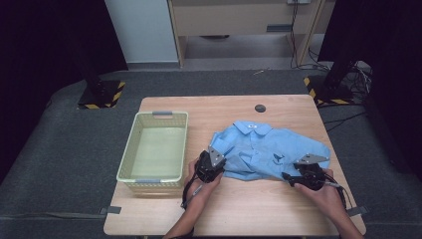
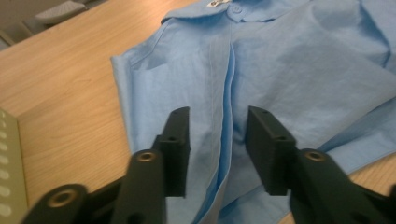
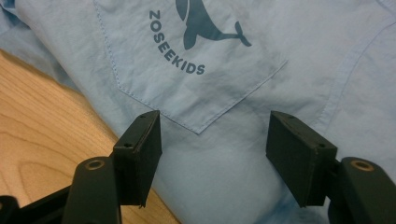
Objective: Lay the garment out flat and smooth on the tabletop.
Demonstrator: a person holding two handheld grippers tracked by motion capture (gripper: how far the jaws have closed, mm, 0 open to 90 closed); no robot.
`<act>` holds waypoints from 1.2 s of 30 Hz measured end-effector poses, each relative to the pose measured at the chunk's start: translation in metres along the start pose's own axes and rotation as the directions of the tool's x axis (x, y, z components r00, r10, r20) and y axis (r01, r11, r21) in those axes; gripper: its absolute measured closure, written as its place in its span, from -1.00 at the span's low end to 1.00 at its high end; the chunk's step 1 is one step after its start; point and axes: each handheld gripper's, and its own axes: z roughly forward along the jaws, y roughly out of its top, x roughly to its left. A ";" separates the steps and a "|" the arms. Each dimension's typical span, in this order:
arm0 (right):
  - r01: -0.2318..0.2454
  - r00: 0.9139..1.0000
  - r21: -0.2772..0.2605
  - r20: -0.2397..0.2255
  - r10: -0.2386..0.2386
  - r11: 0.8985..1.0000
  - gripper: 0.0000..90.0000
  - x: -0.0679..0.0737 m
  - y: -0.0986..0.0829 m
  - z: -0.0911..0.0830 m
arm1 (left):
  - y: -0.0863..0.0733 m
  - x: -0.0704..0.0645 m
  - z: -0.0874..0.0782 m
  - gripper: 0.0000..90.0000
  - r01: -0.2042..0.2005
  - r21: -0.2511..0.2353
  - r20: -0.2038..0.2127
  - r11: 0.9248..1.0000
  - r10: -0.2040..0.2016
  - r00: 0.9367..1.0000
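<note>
The blue shirt (image 1: 268, 149) lay crumpled on the worktop (image 1: 239, 209) toward its right edge. The left gripper (image 2: 218, 140) and right gripper (image 3: 214, 140) both had jaws spread over its near hem, pinching nothing.

High view: fixed above the near side, facing forward and down over the whole light wooden desk (image 1: 278, 209), far enough to take in the floor beyond. Left gripper view: riding low, close over the crumpled light-blue cotton shirt (image 2: 289, 70), aimed toward its collar. Right gripper view: closer yet, over the whale-printed chest pocket (image 3: 196, 70), perhaps angled steeply. Shared by all three: shirt and desk.
</note>
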 end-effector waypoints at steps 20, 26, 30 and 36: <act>-0.003 0.999 -0.051 -0.032 0.002 0.999 -0.19 -0.009 -0.014 -0.003 | 0.020 0.029 -0.043 0.99 0.190 -0.057 -0.005 0.980 -0.191 0.982; -0.002 1.000 -0.057 -0.029 0.000 0.998 -0.19 -0.012 -0.017 -0.005 | 0.017 0.045 -0.057 1.00 0.285 -0.087 -0.032 0.955 -0.289 0.957; -0.013 1.000 -0.059 -0.022 0.011 0.998 -0.18 -0.015 -0.018 -0.007 | 0.013 0.057 -0.067 1.00 0.335 -0.108 -0.043 0.936 -0.341 0.939; -0.024 1.000 -0.060 -0.015 0.023 0.998 -0.18 -0.017 -0.020 -0.008 | 0.009 0.065 -0.075 0.99 0.389 -0.129 -0.032 0.912 -0.395 0.918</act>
